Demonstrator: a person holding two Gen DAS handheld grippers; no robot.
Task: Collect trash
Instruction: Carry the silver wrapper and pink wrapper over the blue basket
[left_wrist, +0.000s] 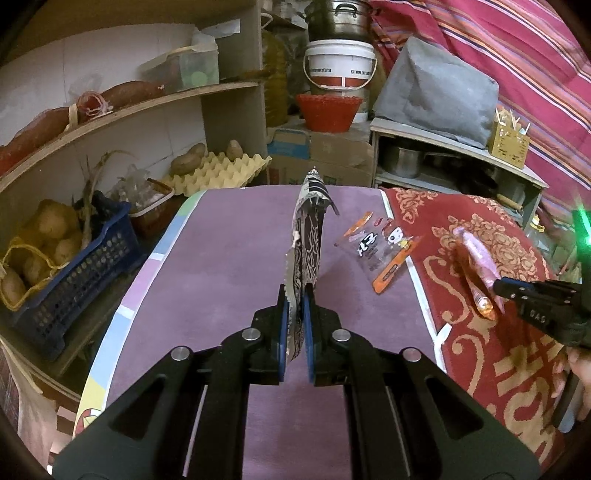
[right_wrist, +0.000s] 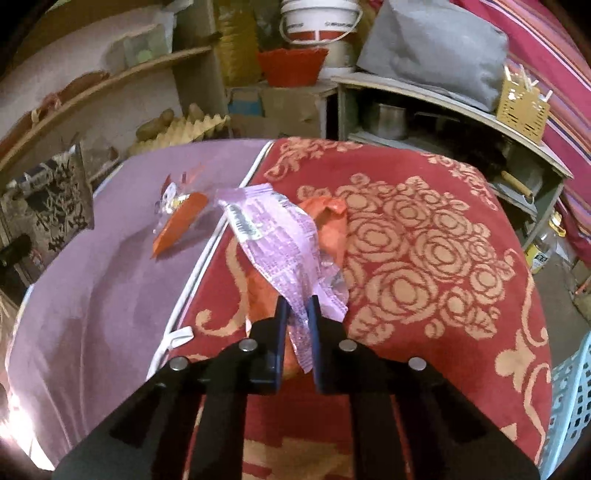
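Left gripper (left_wrist: 295, 295) pinches a patterned wrapper (left_wrist: 308, 229); right gripper (right_wrist: 298, 306) pinches a lilac wrapper (right_wrist: 273, 236) — thin edge-holds, either may slip out in transit.

A curved wooden shelf (left_wrist: 155, 107) runs along the pale tiled wall on the left, with an egg tray (left_wrist: 218, 171) and potatoes beneath it. A blue crate (left_wrist: 85, 266) of potatoes sits low at the left. In the corner a white bucket (left_wrist: 341, 62) stands over a red basket (left_wrist: 328, 112). A grey bag (left_wrist: 436, 92) tops a small cabinet (left_wrist: 454, 162). Striped red cloth (left_wrist: 517, 48) hangs on the right.
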